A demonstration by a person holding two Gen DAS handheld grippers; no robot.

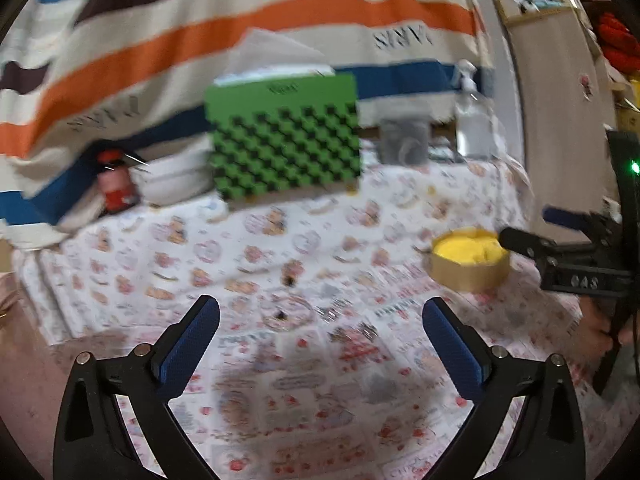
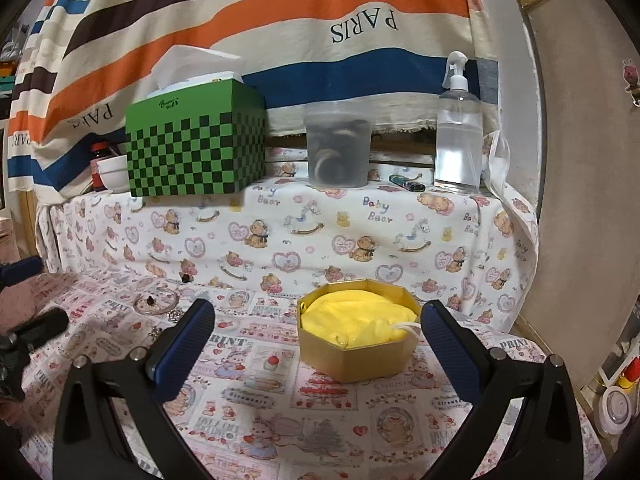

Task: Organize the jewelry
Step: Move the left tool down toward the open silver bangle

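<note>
Fingers of both tools came nearest in each view, and both stood spread wide with nothing between them. The left hand-held gripper (image 1: 320, 344) hovered released over the printed cloth of the desk (image 1: 280, 420), and the right hand-held gripper (image 2: 318, 340) was likewise released, its blue pads flanking the gold box (image 2: 360, 354) from the near side without touching it.

Just beyond the left tool lay the loose jewelry: a thin clear bangle (image 1: 286, 314) with a small dark piece (image 1: 281, 315) inside its ring, a sparkly cluster (image 1: 330, 312) beside it, and another small dark bead (image 1: 289, 279) a little farther on. The left view was blurred, so the pieces could not be told apart finely. The right view showed the same bangle (image 2: 156, 300) at its left, well apart from the box.

The gold box held a yellow cushion (image 2: 356, 320), and a pale, loop-shaped item (image 2: 408, 328) seemed to rest on it near the right edge; that may have been one piece already stowed, though I could not be sure.

By my reading, the job was barely begun: most pieces still lay on the cloth and awaited carrying to the box.

At the back stood a green checkered tissue box (image 2: 196, 144), a grey tub (image 2: 338, 152) and a spray bottle (image 2: 458, 136).
</note>
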